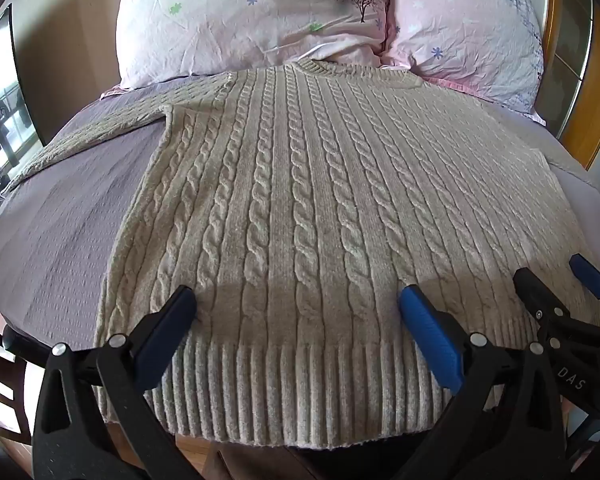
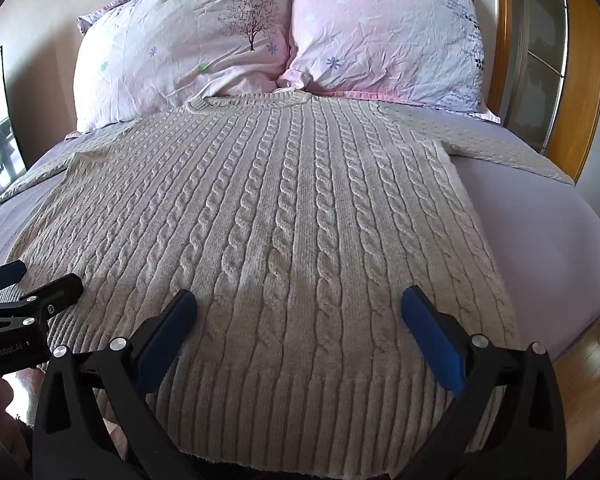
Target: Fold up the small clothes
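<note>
1. Beige cable-knit sweater [image 1: 300,184] is spread flat across the bed [image 1: 60,240], collar up at the head end, touching the pillows, and the ribbed hem [image 1: 300,392] hanging right at the foot edge.
2. Left sleeve [image 1: 96,132] lies stretched out toward the bed's left edge, and the right sleeve [image 2: 496,148] runs out toward the right edge, so it's not folded at all yet.
3. Left gripper [image 1: 298,300] hovers over the hem area at the foot edge with its jaws spread wide; nothing is between the blue pads [image 1: 432,340], and I can't tell if the tips actually touch the knit.
4. Right gripper [image 2: 300,300] is just beside it, further toward the sweater's right side, jaws also spread wide and holding nothing. Both sit low over the hem end.
5. From the right wrist view the left gripper shows at the left margin, near the sweater's left bottom corner.
6. Two pink floral pillows [image 2: 180,48] stand propped side by side at the head of the bed, one with a little tree print.
7. Lilac sheet [image 2: 540,220] covers the mattress, and a wooden frame [image 2: 580,80] runs up the right side.
</note>
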